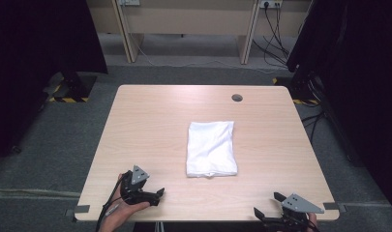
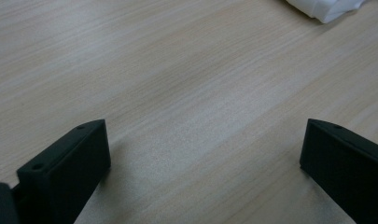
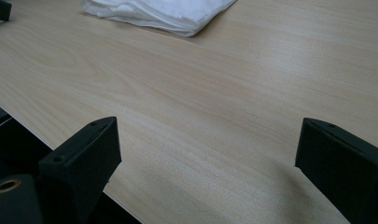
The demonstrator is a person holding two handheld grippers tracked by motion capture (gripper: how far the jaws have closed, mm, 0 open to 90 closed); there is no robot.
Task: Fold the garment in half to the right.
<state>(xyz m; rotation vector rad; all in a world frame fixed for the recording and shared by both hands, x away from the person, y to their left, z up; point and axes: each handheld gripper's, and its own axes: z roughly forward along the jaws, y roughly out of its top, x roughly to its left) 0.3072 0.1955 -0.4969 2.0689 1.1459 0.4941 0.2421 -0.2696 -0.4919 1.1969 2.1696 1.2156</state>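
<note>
Folded white cloth laid mid-table, left gripper and right gripper held near front edge, both with jaws spread apart, nothing gripped.

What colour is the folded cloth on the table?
White, plain, no pattern. The folded cloth shows best in the high view.

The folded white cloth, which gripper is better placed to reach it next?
Probably the left gripper: it sits on the table nearer the folded white cloth, jaws open, aimed toward it. The right gripper hangs at the table's near edge.

My left gripper low over bare wooden table, jaws wide apart; corner of white folded cloth far ahead.
</note>
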